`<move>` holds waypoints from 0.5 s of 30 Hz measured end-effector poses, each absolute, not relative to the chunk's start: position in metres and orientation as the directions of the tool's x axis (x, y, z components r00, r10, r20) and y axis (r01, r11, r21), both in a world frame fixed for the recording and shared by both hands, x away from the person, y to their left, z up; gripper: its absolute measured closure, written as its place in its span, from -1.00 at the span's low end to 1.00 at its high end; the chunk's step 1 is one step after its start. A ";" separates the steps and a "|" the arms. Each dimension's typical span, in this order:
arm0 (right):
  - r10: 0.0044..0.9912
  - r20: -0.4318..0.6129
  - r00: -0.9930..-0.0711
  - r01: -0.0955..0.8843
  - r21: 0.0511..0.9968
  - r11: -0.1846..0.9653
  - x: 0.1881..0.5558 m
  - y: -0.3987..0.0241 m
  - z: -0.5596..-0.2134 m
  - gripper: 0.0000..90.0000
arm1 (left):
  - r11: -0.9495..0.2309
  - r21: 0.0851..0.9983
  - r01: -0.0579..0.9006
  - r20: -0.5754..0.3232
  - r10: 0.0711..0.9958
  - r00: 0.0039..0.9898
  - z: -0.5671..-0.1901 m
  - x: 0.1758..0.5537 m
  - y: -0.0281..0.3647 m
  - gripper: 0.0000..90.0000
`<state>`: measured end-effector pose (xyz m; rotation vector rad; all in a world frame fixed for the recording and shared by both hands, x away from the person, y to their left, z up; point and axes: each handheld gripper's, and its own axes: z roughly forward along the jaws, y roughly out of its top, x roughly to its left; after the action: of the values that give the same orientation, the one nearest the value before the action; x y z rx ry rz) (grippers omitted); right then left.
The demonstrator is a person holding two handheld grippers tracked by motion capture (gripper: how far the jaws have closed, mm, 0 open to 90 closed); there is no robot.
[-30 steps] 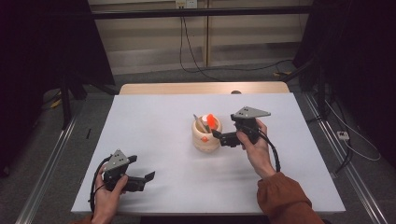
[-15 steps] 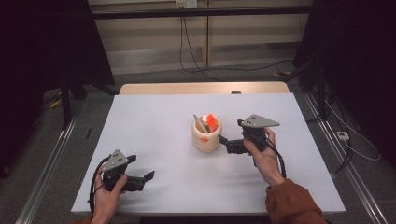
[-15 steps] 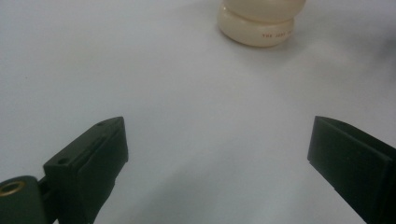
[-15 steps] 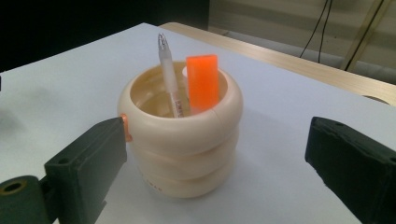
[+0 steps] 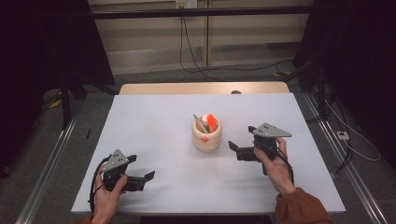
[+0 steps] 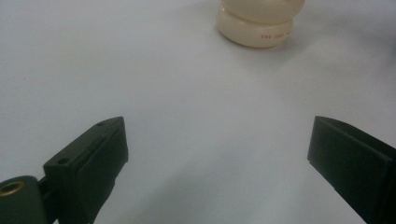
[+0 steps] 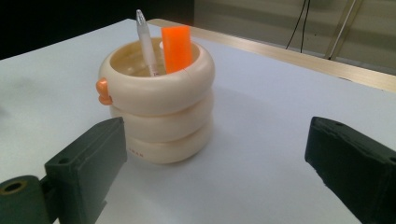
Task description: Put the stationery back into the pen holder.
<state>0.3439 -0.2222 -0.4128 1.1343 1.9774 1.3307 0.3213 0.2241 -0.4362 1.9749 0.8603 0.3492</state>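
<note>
Cream holder point(image 7: 159, 105) bears unreadable red print; left tongs point(image 6: 217, 154), right tongs point(image 7: 215, 158) both released.

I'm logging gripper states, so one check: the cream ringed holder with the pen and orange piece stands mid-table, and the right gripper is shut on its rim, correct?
Not quite. The right gripper is open and apart from the holder, its jaws spread wide in the right gripper view. The rest holds: the holder stands mid-table with the pen and orange piece inside.
</note>
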 end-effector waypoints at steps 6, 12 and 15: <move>0.862 0.043 -0.505 0.356 0.920 0.163 0.334 -0.234 -0.414 -0.88 | -0.324 0.842 0.430 -0.096 0.695 0.712 -0.436 0.321 0.224 -0.89; 0.870 0.040 -0.491 0.354 0.922 0.157 0.324 -0.243 -0.417 -0.88 | -0.330 0.843 0.425 -0.091 0.691 0.717 -0.436 0.321 0.223 -0.89; 0.876 0.045 -0.480 0.360 0.921 0.150 0.319 -0.247 -0.420 -0.88 | -0.325 0.843 0.428 -0.097 0.691 0.716 -0.436 0.321 0.223 -0.89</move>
<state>0.3193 -0.2468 -0.4202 1.1761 1.9178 1.3108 0.3208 0.2235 -0.4357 1.9689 0.8573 0.3476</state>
